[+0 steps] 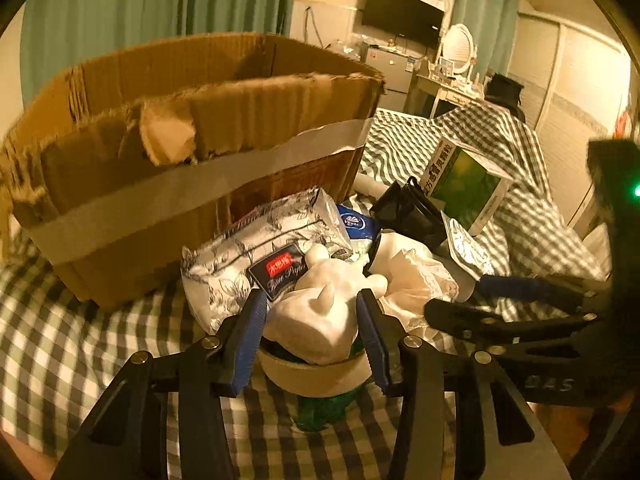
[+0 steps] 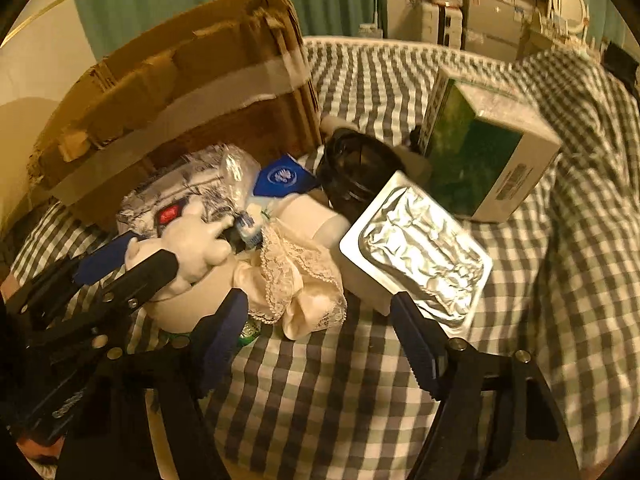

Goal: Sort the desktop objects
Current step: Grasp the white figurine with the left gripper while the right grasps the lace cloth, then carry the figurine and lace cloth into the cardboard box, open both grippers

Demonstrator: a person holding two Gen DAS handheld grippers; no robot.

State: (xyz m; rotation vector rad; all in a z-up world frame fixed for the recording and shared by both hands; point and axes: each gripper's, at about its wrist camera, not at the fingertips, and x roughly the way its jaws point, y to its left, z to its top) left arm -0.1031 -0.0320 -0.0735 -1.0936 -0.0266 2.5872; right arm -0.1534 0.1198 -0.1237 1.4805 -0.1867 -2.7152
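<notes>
White toy [image 1: 320, 312] between spread left gripper [image 1: 316, 320] fingers.

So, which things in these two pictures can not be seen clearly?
- Inside of the cardboard box: hidden by its own walls in both views.
- Green object under the tape roll: mostly covered, left wrist view.
- White plush toy: whether the left claw pinches it is unclear.
- Text on the green box: blurred, too small.

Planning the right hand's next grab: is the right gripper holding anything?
No. The right gripper is open over bare checkered cloth, the foil pack just ahead of its fingers.
</notes>
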